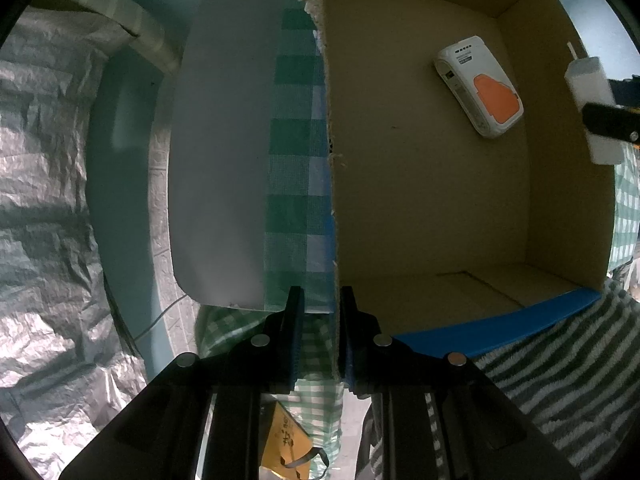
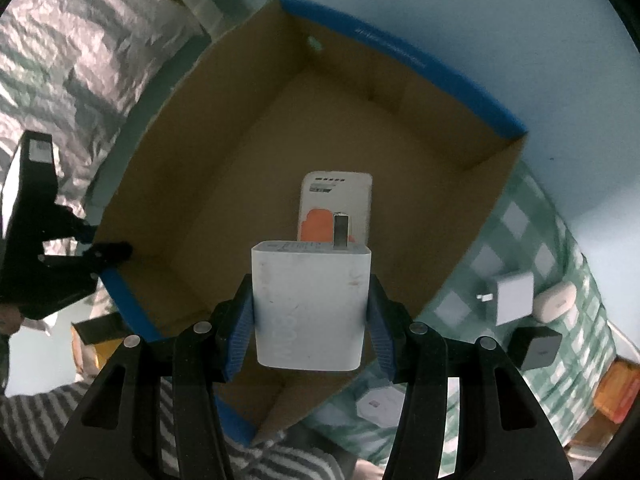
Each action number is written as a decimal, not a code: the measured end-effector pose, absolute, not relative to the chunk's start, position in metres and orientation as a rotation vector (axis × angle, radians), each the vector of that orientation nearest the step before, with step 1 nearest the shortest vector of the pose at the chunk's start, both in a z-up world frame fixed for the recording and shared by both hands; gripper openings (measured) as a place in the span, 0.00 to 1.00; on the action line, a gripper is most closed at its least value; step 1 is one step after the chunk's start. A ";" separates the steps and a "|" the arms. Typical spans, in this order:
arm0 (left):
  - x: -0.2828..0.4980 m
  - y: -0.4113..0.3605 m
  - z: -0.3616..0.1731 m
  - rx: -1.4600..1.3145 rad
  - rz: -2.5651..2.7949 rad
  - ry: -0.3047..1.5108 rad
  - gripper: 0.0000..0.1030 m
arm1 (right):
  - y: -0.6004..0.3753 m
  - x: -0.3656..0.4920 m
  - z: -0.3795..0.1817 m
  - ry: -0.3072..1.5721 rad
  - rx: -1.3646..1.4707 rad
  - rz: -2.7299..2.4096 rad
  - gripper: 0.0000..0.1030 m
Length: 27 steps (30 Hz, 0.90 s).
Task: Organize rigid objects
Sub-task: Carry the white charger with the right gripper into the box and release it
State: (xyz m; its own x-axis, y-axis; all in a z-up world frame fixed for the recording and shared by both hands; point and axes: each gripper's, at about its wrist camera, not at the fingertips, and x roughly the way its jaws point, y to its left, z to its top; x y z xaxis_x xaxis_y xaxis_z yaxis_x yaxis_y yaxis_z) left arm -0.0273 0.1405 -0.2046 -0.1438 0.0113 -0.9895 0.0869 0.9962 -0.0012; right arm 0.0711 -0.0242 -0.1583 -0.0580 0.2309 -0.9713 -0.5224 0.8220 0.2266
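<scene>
An open cardboard box [image 2: 224,184] with blue outer edges lies on a green checked cloth. A white and orange power bank [image 2: 336,196] lies on its floor; it also shows in the left wrist view [image 1: 480,84]. My right gripper [image 2: 310,316] is shut on a white wall charger [image 2: 310,308], prongs pointing forward, held above the box's near part. My left gripper [image 1: 320,340] is shut on the box's left wall [image 1: 334,200]. In the left wrist view the charger [image 1: 592,96] and the right gripper [image 1: 612,120] show at the right edge.
On the cloth [image 2: 520,240] right of the box lie a white charger cube [image 2: 514,298], a white earbud case [image 2: 556,302], a dark cube [image 2: 536,346] and a small white adapter [image 2: 378,404]. A striped towel [image 1: 560,360] lies near the box. Crinkled foil [image 1: 40,200] covers the left side.
</scene>
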 end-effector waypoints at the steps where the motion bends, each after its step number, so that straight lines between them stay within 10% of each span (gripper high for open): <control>1: -0.027 0.141 -0.205 0.073 -0.066 1.715 0.17 | -0.022 0.070 -0.162 1.516 -0.250 0.629 0.51; 27: -0.026 0.140 -0.203 0.089 -0.076 1.715 0.17 | -0.022 0.062 -0.191 1.520 -0.256 0.615 0.50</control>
